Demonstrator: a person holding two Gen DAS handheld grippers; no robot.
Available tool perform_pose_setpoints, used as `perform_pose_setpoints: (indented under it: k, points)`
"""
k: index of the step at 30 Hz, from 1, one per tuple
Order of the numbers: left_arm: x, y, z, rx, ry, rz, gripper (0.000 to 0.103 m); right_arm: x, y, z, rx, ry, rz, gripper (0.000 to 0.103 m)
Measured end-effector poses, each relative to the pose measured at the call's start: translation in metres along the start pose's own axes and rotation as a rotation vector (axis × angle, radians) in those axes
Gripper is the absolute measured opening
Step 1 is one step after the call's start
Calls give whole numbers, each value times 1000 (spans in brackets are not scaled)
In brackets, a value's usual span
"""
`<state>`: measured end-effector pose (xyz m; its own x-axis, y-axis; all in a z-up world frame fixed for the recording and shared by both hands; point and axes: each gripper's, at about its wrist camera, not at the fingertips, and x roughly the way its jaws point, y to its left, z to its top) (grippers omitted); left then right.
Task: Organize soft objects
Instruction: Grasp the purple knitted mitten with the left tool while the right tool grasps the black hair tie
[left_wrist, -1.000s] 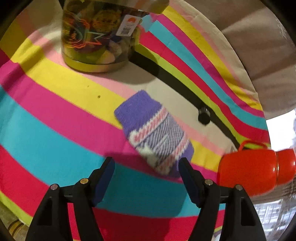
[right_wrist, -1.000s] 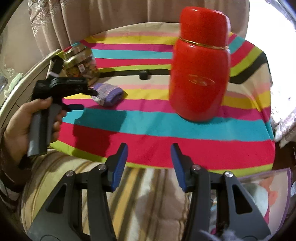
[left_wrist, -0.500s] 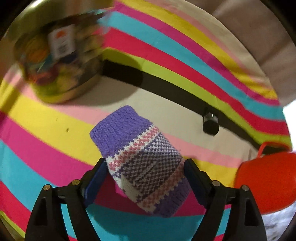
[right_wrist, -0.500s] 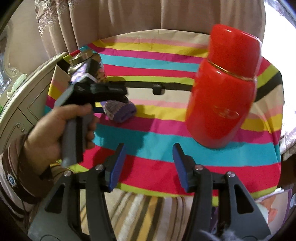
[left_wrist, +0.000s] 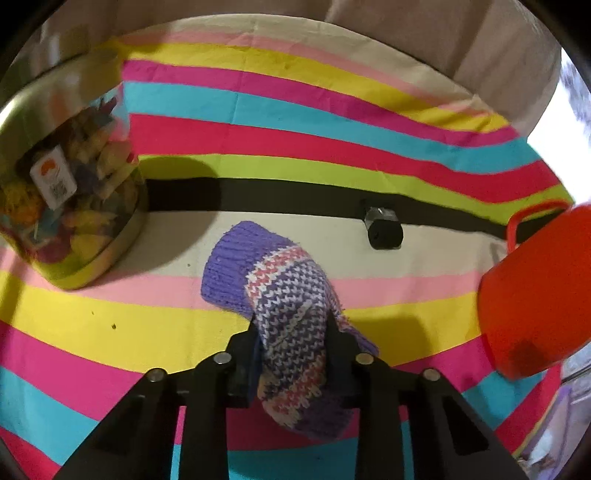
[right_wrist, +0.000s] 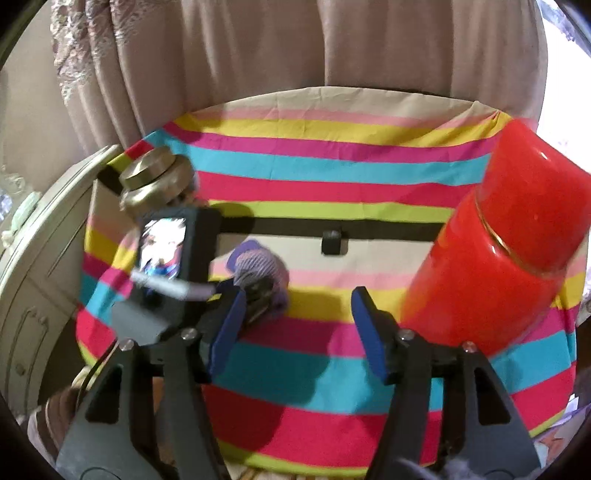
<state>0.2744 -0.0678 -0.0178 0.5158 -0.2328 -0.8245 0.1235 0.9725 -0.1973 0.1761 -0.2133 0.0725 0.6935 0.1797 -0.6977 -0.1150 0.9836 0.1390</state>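
A purple knitted mitten (left_wrist: 280, 295) with white and pink bands lies on the striped tablecloth (left_wrist: 295, 129). My left gripper (left_wrist: 291, 343) is closing on it. Its pads press the mitten's middle from both sides and bunch the knit. The cuff points away, toward the cloth's black stripe. From the right wrist view the mitten (right_wrist: 258, 266) shows just beyond the left tool's body (right_wrist: 166, 266). My right gripper (right_wrist: 298, 295) hovers over the near part of the table. Its jaws are opening and hold nothing.
A tall red flask (right_wrist: 498, 251) stands at the right of the table, close to the right gripper. A jar (left_wrist: 70, 199) of colourful items with a brass lid (right_wrist: 155, 181) stands at the left. A small black object (left_wrist: 382, 229) sits on the black stripe. Curtains (right_wrist: 295, 44) hang behind.
The left jaws, open around the mitten before, have shut onto it, and the left view has rolled. The right gripper has moved in over the table and its jaws stand wider.
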Motion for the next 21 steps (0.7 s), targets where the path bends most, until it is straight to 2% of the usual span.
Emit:
perform_pose_setpoints:
  k: [6,14,21]
  points:
    - [-4,25,-4,-128,-27,-39,27,40,-3,14,22,17,-50,63]
    - [-23,43,-5,-189,-113,6,26,110,-10,19,3,63,-93,63]
    - [-19,43,-5,-197,-116,-12,26,158,-23,21,11,96,-114,50]
